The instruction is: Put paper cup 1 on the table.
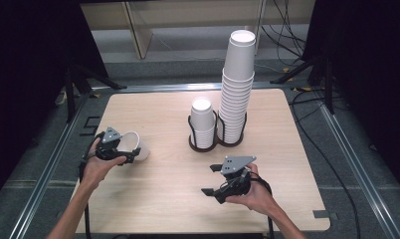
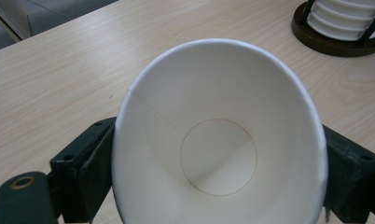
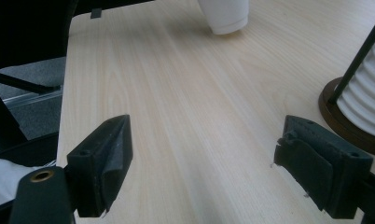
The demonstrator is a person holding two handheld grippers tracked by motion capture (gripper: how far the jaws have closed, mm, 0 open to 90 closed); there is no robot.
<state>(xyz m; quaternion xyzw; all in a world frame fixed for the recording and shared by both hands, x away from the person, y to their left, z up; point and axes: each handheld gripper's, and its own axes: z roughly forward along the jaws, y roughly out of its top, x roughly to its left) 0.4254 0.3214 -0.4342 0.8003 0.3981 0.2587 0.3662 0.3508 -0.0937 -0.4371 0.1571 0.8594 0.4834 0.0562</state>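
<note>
**A:** Paper cup [image 1: 134, 145] status? Give me the layout first, big stuff down.

**B:** Light wood table [image 1: 158, 199], rounded corners, grey floor round it. Mid-table, toward the far side: a dark two-ring cup holder [image 1: 215, 139]. Right ring carries the tall stack of white cups [image 1: 236, 84], well above everything else. Left ring carries the short stack [image 1: 203, 122]. The two stacks sit just beside each other.

**A:** And the single cup?

**B:** At the table's left edge, well apart from the holder. It's off the stacks, lying on its side in the left gripper [image 1: 119, 155], mouth toward the hand, base pointing roughly at the holder. In the left gripper view you look straight into the cup [image 2: 218, 140]: round base, side seam visible, a black jaw pressed against the wall on each side. Jaws narrow, clamped on it. Whether it touches the tabletop, can't tell.

**A:** Right side?

**B:** Right gripper [image 1: 211, 180] hangs over the near-right part of the table, in front of the holder, apart from it. Jaws wide, nothing between them; right gripper view shows bare wood in the gap, holder base [image 3: 344, 119] at the right edge.
</note>
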